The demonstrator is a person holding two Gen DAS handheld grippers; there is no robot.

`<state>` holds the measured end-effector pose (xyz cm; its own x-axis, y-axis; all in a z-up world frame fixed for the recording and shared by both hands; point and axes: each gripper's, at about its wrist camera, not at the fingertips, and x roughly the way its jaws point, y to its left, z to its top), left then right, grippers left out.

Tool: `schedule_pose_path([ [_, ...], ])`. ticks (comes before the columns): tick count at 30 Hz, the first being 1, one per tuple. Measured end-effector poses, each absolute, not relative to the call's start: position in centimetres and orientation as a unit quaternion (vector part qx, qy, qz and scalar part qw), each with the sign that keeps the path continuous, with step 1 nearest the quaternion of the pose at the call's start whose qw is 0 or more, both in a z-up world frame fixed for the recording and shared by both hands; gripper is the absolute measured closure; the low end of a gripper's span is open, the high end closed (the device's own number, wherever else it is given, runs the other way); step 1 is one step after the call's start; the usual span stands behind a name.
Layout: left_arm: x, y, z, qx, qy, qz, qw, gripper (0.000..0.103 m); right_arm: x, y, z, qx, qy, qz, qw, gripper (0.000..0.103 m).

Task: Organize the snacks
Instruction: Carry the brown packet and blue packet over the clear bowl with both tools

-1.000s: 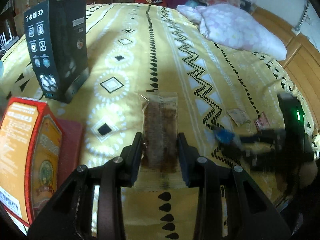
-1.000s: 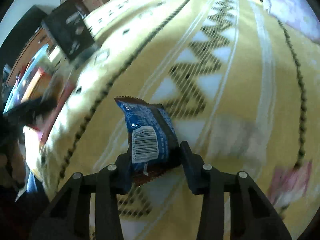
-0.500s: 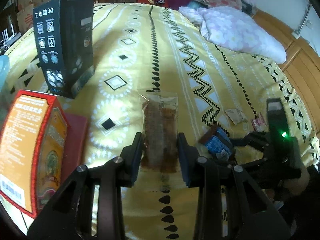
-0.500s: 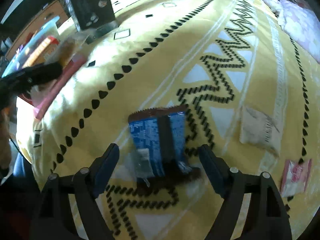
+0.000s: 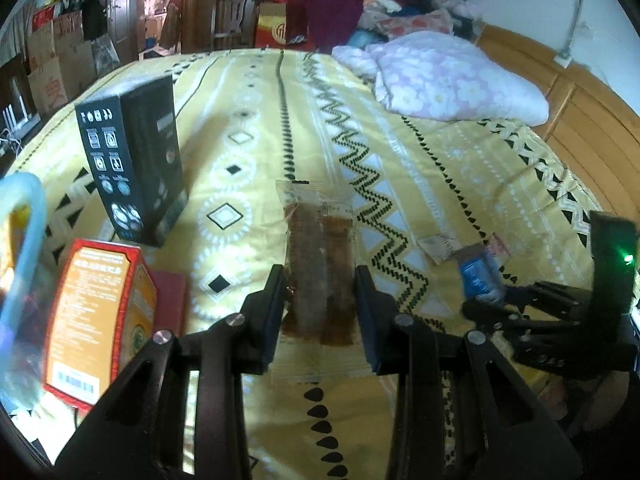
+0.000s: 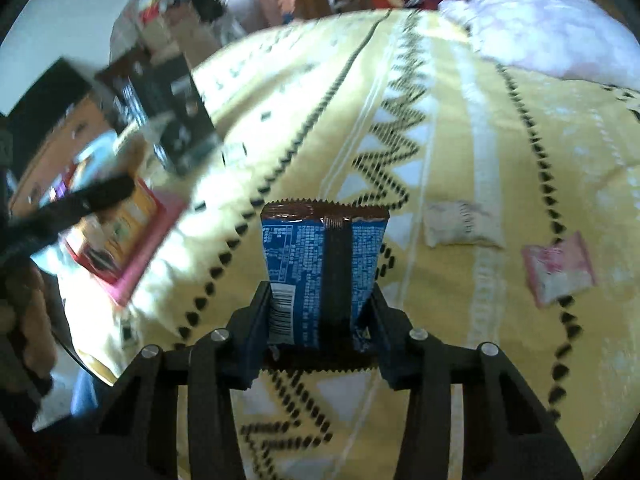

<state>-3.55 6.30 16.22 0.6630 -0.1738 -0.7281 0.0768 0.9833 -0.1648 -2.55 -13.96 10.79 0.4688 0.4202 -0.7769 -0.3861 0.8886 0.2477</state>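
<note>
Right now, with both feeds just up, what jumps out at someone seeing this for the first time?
Both grippers carry snacks over the yellow patterned bedspread: the left gripper is shut on a clear-wrapped brown snack bar, while the right gripper, jaws closing, pinches a blue snack packet. A tall black box and an orange-red box stand at the left edge. Two small packets, a beige one and a pink one, lie loose to the right.

Bed [image 5: 400, 128]: broad middle of the yellow patterned cover lies bare, open to passage. Left edge crowded: upright black box [image 5: 132, 160], orange-red box [image 5: 96, 320] just in front of it, flat red item [image 5: 170, 300] beside that, blue-rimmed container [image 5: 24, 216] at the far left. Right side: beige packet [image 6: 464, 224] and pink packet [image 6: 558, 268], lying flat, near each other. Far end: floral pillow [image 5: 452, 76].
</note>
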Motion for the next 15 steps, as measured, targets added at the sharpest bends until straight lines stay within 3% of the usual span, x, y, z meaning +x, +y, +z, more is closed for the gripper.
schedule_pose_path([
  [15, -6.8, 11.5, 24.3, -0.051, 0.308, -0.017, 0.95, 0.069, -5.7, -10.4, 24.9, 0.017, 0.335, 0.259, 0.906, 0.054],
])
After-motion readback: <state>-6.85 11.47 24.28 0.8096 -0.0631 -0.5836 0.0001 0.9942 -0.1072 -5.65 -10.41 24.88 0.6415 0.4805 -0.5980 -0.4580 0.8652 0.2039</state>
